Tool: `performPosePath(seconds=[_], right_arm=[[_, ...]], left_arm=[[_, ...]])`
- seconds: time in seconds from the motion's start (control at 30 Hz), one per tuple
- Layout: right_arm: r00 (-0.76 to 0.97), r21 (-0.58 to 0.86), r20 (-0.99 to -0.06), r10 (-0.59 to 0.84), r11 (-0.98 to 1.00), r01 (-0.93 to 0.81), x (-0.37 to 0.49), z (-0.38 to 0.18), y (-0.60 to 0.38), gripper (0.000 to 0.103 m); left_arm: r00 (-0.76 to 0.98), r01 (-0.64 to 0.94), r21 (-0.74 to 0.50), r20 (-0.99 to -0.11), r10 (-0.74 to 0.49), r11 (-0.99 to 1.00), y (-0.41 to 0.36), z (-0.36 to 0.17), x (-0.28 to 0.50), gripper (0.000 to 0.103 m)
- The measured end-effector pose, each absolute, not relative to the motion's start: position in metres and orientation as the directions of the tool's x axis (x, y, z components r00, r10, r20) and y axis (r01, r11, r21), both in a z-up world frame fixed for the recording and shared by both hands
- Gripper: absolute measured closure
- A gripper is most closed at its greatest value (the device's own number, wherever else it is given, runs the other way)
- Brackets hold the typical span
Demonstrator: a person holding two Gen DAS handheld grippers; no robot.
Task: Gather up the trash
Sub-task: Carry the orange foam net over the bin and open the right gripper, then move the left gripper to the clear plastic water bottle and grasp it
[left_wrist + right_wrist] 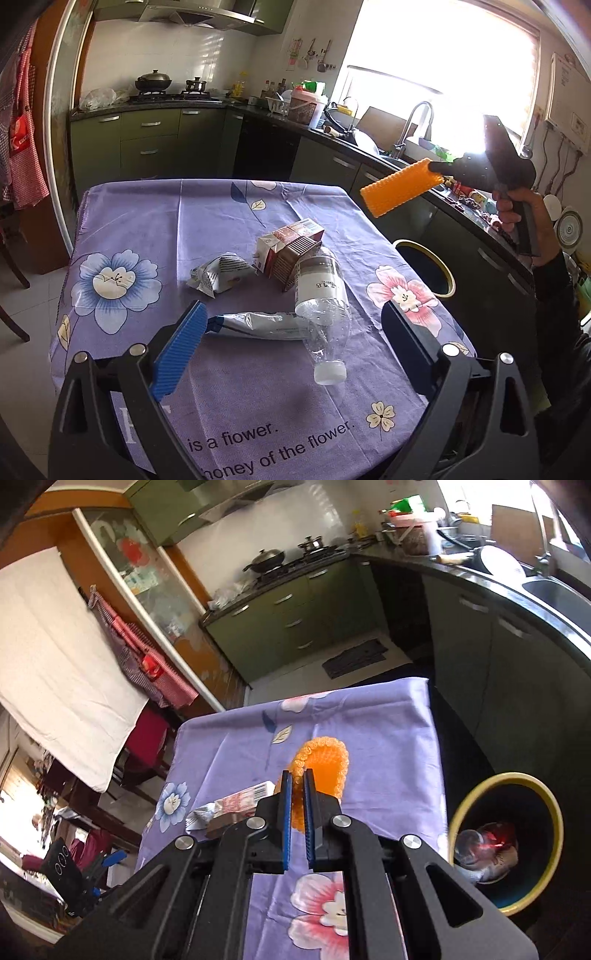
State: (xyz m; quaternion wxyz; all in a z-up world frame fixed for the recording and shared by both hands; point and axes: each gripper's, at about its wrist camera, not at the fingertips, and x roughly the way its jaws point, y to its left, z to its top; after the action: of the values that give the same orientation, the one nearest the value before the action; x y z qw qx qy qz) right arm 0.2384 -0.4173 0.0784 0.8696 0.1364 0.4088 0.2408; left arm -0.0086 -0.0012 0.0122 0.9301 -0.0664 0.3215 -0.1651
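Up high, the right tool [298, 805] pinches a bumpy orange tube [400, 186], ready for the bin [506, 845] beside the worktop [147, 221]. Left tool [291, 339] hangs wide open over the plastic bottle [325, 310], carton [288, 247] and wrappers.
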Motion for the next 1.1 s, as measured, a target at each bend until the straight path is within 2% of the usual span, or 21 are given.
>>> performPosePath(seconds=[0.23, 0.47, 0.53, 0.57, 0.63, 0.73, 0.97, 1.1], right_arm=[[0.610, 0.404, -0.700, 0.371, 0.910, -0.090, 0.232, 0.058, -0.519, 0.096], [0.587, 0.394, -0.762, 0.274, 0.915, 0.085, 0.244, 0.010, -0.584, 0.094], [0.575, 0.347, -0.791, 0.207, 0.927, 0.144, 0.246, -0.003, -0.599, 0.078], [0.576, 0.320, -0.800, 0.168, 0.932, 0.173, 0.246, -0.006, -0.605, 0.066], [0.578, 0.274, -0.809, 0.106, 0.938, 0.212, 0.242, -0.010, -0.614, 0.062], [0.581, 0.308, -0.802, 0.140, 0.930, 0.201, 0.235, -0.013, -0.618, 0.062], [0.595, 0.281, -0.786, 0.169, 0.955, 0.100, 0.208, -0.009, -0.591, 0.059], [0.592, 0.272, -0.779, 0.209, 0.962, 0.019, 0.188, -0.006, -0.560, 0.053]], left_arm=[[0.722, 0.295, -0.228, -0.583, -0.373, 0.928, -0.019, 0.012, -0.002, 0.013], [0.712, 0.314, -0.196, -0.598, -0.367, 0.929, -0.031, 0.013, -0.002, 0.013], [0.713, 0.314, -0.187, -0.601, -0.362, 0.931, -0.033, 0.014, -0.002, 0.013], [0.712, 0.314, -0.185, -0.603, -0.360, 0.931, -0.033, 0.014, -0.002, 0.013], [0.710, 0.314, -0.181, -0.607, -0.357, 0.932, -0.034, 0.014, -0.001, 0.012], [0.701, 0.317, -0.175, -0.619, -0.354, 0.932, -0.038, 0.011, 0.003, 0.012], [0.642, 0.364, -0.152, -0.674, -0.366, 0.919, -0.061, -0.002, 0.029, 0.012], [0.600, 0.398, -0.100, -0.723, -0.342, 0.912, -0.082, -0.012, 0.052, 0.012]])
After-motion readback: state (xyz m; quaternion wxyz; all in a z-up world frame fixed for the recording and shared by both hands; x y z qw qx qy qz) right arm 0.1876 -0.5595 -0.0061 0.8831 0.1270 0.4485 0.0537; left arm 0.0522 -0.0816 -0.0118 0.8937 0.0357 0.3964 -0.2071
